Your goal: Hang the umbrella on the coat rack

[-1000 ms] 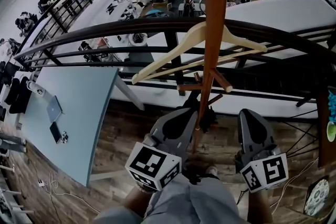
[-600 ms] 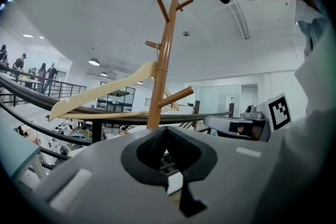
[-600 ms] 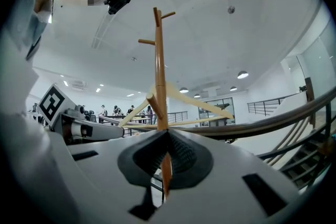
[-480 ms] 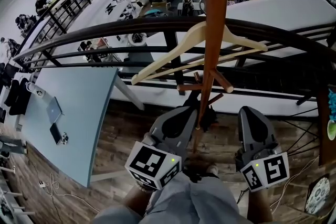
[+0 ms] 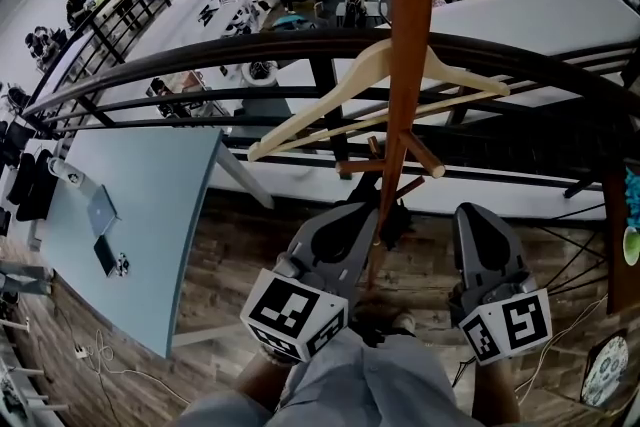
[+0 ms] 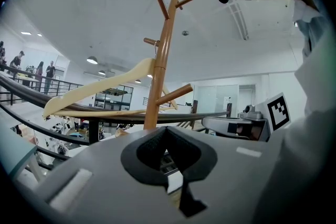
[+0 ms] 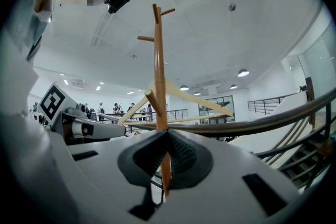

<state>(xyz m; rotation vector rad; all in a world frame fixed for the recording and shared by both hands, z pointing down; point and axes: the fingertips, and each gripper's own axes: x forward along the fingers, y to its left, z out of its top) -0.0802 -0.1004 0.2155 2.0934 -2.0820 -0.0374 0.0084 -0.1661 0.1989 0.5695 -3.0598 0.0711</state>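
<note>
The brown wooden coat rack rises in the middle of the head view, with a pale wooden hanger hanging on one of its pegs. I see no umbrella in any view. My left gripper and right gripper are held low on either side of the pole, jaws pointing up at it. Both are shut with nothing between the jaws. The left gripper view shows the left gripper under the rack and hanger. The right gripper points at the pole. A dark shape at the pole's foot is unclear.
A dark metal railing runs behind the rack, with a lower floor and people beyond it. A light blue table holding a laptop stands at the left. The floor is wood. My grey-clad legs fill the bottom edge.
</note>
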